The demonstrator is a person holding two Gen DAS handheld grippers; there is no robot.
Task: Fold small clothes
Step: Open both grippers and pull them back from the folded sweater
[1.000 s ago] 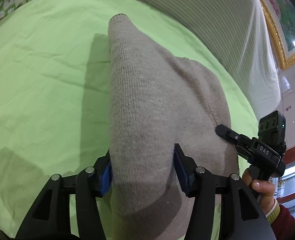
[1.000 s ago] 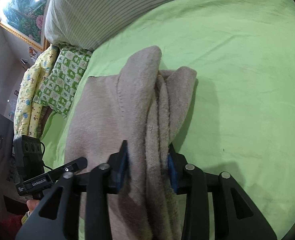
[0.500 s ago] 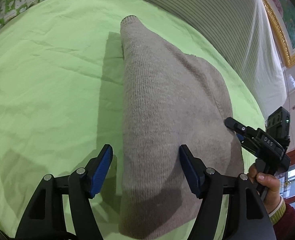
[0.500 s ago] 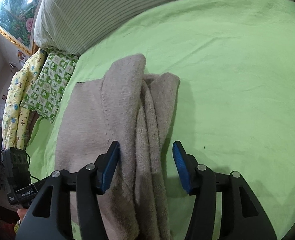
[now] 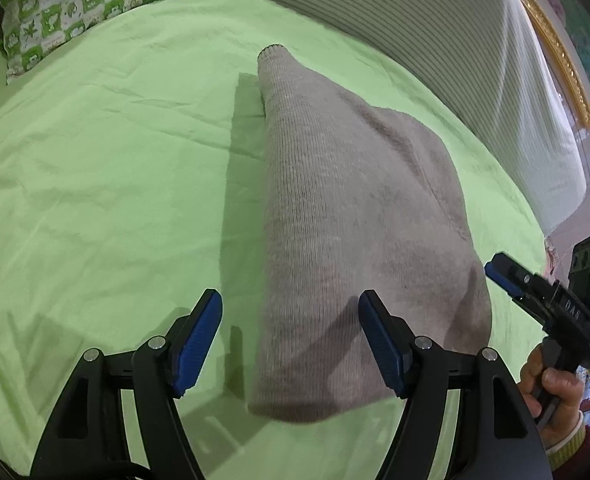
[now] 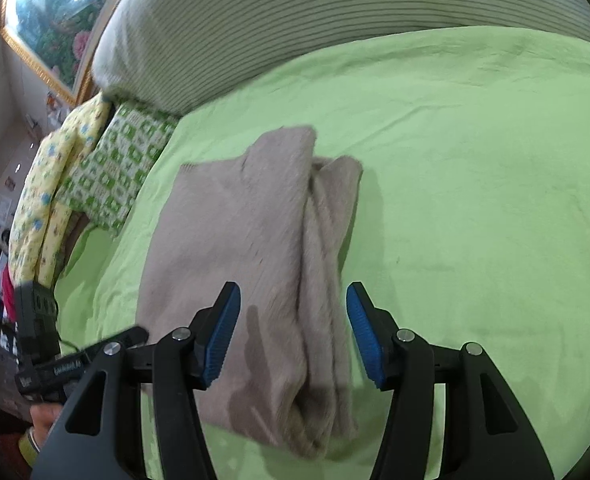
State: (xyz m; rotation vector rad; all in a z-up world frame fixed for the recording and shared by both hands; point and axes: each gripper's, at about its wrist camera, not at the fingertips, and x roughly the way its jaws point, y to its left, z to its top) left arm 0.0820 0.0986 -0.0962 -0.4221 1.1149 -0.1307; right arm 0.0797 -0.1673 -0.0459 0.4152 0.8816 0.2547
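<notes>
The left gripper (image 5: 289, 334) hung over the green bedsheet (image 5: 95, 184) with its jaws apart, having just been opening; its blue pads (image 5: 197, 340) stood clear of the cloth on either side. Between them, not pressed by either pad, lay the near end of the folded beige knit garment (image 5: 343, 216). In the left wrist view the garment ran from the near edge of the bed away toward the striped pillow (image 5: 435, 40), narrowing to a ribbed cuff end at the far side. A green-and-white patterned pillow (image 5: 75, 4) sat at the far left corner of the bed.

To the right in that view, the right gripper (image 5: 507, 276) showed beside the garment's right edge, held by a hand (image 5: 551, 396) with a yellow-and-red cuff.

In the right wrist view the right gripper (image 6: 293, 332) also had its jaws apart and had just been opening. The garment (image 6: 231, 248) lay flat on the sheet (image 6: 475, 200), its layered, fuzzy folded edge passing between the blue pads (image 6: 221, 336) without either pad pressing on it. The left gripper (image 6: 135, 338) appeared at the lower left, near the garment's left edge. Beyond the garment, at the left edge of the bed, lay a yellow flowered pillow (image 6: 43, 208) and the green patterned pillow (image 6: 119, 168), with the striped pillow (image 6: 295, 20) along the far edge and a framed picture (image 6: 55, 20) on the wall behind.
</notes>
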